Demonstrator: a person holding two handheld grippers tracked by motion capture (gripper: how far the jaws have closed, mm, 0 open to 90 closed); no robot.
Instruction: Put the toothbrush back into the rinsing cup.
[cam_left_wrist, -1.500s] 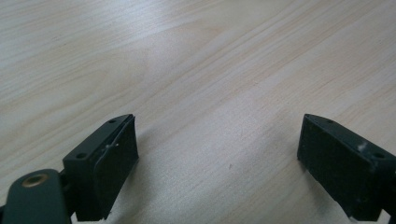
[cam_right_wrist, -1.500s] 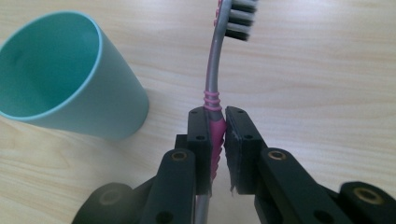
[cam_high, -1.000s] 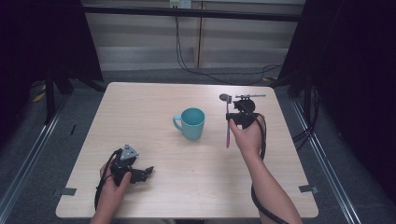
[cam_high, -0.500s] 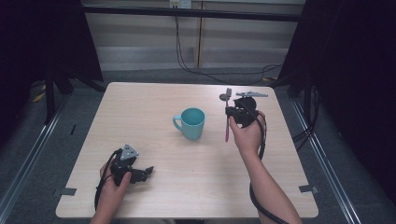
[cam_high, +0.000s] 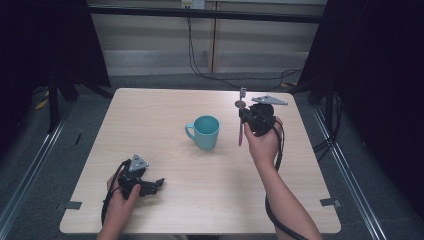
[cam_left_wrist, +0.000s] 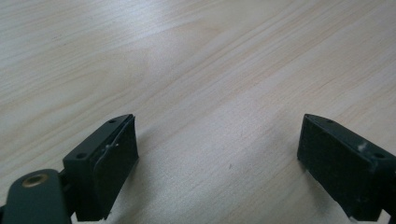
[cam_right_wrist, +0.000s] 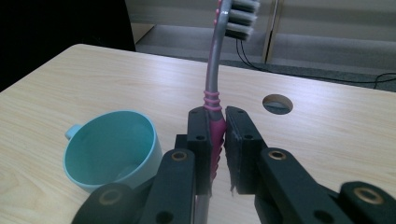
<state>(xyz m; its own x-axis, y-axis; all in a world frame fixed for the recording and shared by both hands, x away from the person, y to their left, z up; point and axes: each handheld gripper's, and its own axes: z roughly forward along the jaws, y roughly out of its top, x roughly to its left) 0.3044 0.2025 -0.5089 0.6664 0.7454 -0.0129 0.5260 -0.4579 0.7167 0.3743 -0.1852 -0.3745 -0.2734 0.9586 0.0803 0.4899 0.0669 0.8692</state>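
Right gripper clamped on toothbrush, held upright just beside mug; left gripper open, resting on table. Best lowered handle-first, centred over rim, without tipping

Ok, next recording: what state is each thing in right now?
Teal ceramic mug: upright, empty, on the table.
Pink and grey plastic toothbrush: upright, bristles up, clamped in the right gripper.
Left gripper: open, nothing between its jaws, low over the pale wooden table.
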